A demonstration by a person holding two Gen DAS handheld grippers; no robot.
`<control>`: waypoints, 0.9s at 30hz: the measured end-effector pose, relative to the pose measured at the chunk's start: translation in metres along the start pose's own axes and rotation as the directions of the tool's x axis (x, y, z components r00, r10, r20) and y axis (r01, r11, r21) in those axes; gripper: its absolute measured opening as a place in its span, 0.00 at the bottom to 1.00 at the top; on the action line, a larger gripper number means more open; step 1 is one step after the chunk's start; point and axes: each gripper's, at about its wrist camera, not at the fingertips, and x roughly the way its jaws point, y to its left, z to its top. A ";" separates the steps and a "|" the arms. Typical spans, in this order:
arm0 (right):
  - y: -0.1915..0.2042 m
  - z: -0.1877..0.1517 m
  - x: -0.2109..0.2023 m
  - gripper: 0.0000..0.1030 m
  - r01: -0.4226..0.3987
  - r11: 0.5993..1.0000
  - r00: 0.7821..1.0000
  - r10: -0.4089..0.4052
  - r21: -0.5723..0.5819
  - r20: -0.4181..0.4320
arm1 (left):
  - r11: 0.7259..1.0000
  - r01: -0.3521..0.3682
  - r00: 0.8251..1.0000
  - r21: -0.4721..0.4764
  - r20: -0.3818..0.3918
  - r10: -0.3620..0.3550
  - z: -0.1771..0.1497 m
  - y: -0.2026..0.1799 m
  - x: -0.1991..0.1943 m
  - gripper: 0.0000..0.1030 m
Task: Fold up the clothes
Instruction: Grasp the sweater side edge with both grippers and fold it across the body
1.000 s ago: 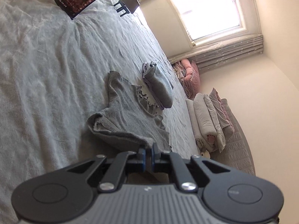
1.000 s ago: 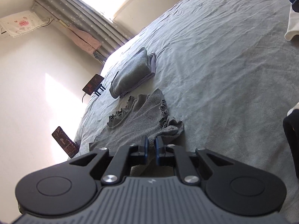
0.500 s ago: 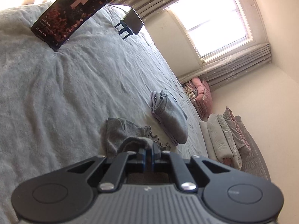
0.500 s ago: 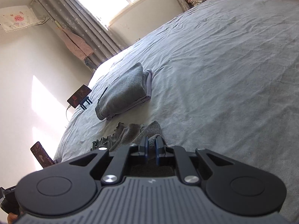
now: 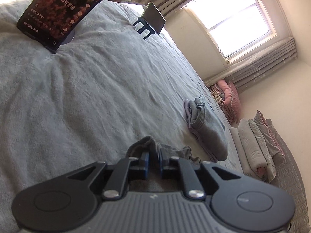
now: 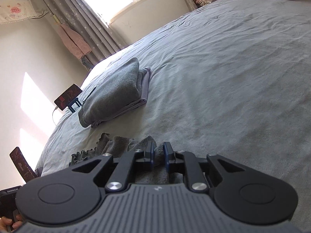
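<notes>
Both the left gripper (image 5: 153, 160) and the right gripper (image 6: 159, 156) are pinched nearly closed on the grey top (image 6: 116, 142) bunched on the bed (image 6: 233, 77), a soft, light, limp knit probably best held at its edges or corners.

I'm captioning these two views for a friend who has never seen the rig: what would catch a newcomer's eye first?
Probably the two black grippers filling the foreground, the left gripper and the right gripper, each pinching a bunch of the ruffled grey garment on the grey bed. Next comes the folded grey pile just beyond it, then the bright window behind.
</notes>
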 end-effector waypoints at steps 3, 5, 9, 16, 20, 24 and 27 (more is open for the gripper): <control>-0.006 0.005 -0.007 0.24 -0.050 0.999 0.998 0.050 -0.002 0.026 | 0.998 0.047 0.999 0.034 0.016 -0.047 0.004 0.000 -0.008 0.53; -0.008 0.007 -0.013 0.47 -0.059 0.998 0.997 0.060 -0.020 0.049 | 0.996 0.040 0.999 0.086 0.032 -0.043 0.006 -0.003 -0.014 0.62; -0.007 0.009 -0.013 0.47 -0.065 0.994 0.997 0.069 -0.093 0.038 | 0.980 0.010 0.999 0.200 0.035 -0.017 0.012 -0.009 -0.017 0.70; 0.007 0.004 0.016 0.47 -0.045 0.962 0.999 0.044 -0.268 -0.010 | 0.899 -0.073 0.997 0.431 0.022 0.070 0.010 -0.022 0.010 0.68; 0.014 -0.001 0.024 0.32 -0.032 0.938 0.999 0.037 -0.346 0.009 | 0.854 -0.075 0.997 0.515 0.017 0.077 0.006 -0.028 0.022 0.34; 0.021 -0.008 0.026 0.10 -0.020 0.911 0.998 0.041 -0.412 0.044 | 0.820 -0.060 0.998 0.569 0.062 0.030 -0.005 -0.036 0.015 0.08; 0.030 -0.011 0.014 0.08 0.012 0.891 0.992 0.048 -0.454 0.121 | 0.806 -0.059 0.992 0.589 0.124 -0.018 -0.006 -0.043 0.004 0.07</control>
